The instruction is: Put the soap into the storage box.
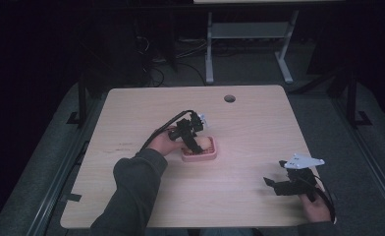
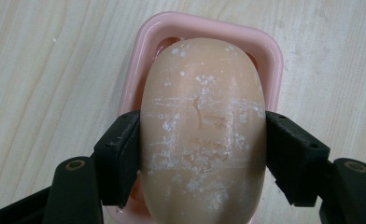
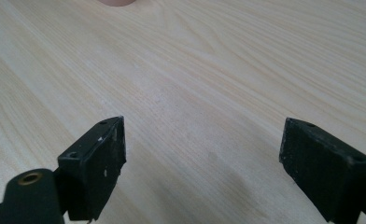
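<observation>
— What do we record around the dish?

— Bare pale wood-grain table point(image 1: 249, 123), a round cable hole point(image 1: 229, 98) far off; nothing obstructs.

— Materials?

— We note a smooth oval soap bar point(image 2: 202, 130), tan, white-scuffed, in the glossy pink soap dish point(image 2: 270, 56). Left gripper point(image 2: 202, 154) clamps its sides. Right gripper point(image 3: 202, 163) stands well apart, jaws wide over bare wood.

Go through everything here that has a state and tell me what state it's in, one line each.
Left gripper: shut on the soap, fingers pressed to its two sides.
Soap: tan bar, scuffed white, sitting in the dish.
Soap dish: pink, flat on the table, holding the soap.
Right gripper: open, holding nothing, above bare table.
Table: light wood, cable hole near its far edge.
</observation>
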Demonstrator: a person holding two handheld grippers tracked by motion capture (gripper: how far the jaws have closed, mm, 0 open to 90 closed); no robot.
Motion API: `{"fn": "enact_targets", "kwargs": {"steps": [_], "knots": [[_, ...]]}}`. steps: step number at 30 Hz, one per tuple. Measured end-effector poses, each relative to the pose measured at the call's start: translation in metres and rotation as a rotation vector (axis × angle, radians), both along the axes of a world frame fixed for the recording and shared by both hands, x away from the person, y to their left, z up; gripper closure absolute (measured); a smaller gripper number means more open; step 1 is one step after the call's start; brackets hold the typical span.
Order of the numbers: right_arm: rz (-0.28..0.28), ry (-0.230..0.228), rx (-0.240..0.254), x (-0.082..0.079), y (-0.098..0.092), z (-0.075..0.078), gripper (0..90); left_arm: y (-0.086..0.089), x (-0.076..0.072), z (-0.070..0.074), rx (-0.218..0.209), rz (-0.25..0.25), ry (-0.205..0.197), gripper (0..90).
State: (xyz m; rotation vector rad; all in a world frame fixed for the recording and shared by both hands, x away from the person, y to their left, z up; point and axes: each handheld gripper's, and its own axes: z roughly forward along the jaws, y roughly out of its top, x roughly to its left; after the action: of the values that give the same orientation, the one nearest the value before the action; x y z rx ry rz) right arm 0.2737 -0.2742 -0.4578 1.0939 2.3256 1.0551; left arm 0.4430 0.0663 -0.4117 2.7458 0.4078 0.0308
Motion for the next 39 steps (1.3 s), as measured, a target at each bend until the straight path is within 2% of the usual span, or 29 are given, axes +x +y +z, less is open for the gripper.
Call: {"fn": "enact_targets", "kwargs": {"steps": [10, 39], "knots": [[-0.001, 0.0, 0.001, -0.0003, 0.0, 0.0004, 14.1, 0.0001, 0.0024, -0.002, 0.01, -0.014, 0.008, 32.2], [-0.002, 0.002, 0.005, -0.0004, -0.0002, 0.0006, 14.1, -0.0005, 0.0052, -0.0069, 0.022, -0.003, 0.011, 32.0]]}}
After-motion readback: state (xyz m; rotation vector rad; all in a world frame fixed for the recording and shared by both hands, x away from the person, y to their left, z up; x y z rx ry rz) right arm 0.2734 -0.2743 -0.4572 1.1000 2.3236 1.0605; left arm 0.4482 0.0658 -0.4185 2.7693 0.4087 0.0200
